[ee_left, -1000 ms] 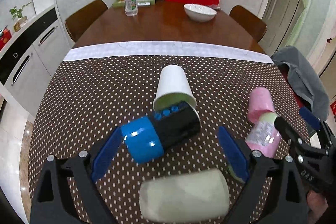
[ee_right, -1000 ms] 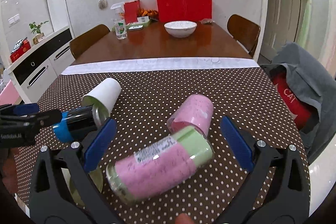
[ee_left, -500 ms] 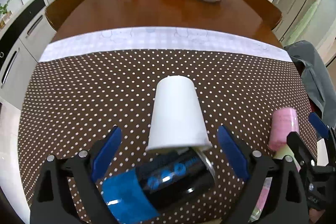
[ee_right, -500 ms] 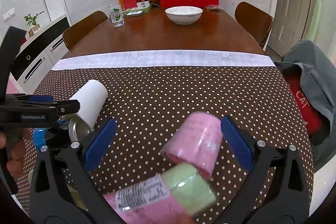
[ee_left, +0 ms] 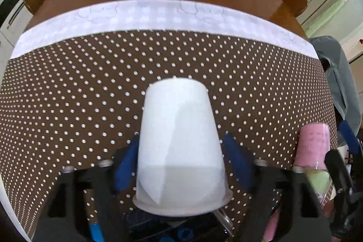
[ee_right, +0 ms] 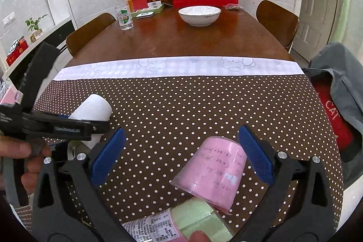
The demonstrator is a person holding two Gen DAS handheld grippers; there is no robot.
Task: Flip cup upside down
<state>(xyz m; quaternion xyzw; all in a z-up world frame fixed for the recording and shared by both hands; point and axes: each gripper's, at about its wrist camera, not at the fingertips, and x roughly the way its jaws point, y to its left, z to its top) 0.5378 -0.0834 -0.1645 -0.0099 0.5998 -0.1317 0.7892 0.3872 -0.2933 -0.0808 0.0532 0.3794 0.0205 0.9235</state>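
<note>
The left wrist view shows the white cup [ee_left: 181,146] close up, between the blue pads [ee_left: 126,162] of the left gripper [ee_left: 181,165]; the pads flank its wall near the rim, but blur hides whether they press it. The rim faces the camera and the closed base points toward the cloth's far edge, so the long axis runs away from the lens. Its rim overlaps a dark can [ee_left: 179,230]. The right wrist view shows what that one cannot: the cup [ee_right: 94,109] lies near the cloth's [ee_right: 181,106] left edge, tilted, base up and away. There the right gripper [ee_right: 181,153] stands wide open, gripping nothing, with a pink cup [ee_right: 211,174] lying between its fingers, rim toward the camera, against a pink-and-green bottle [ee_right: 181,226]. A white bowl [ee_right: 199,15] sits on the bare table [ee_right: 204,42] beyond.
</note>
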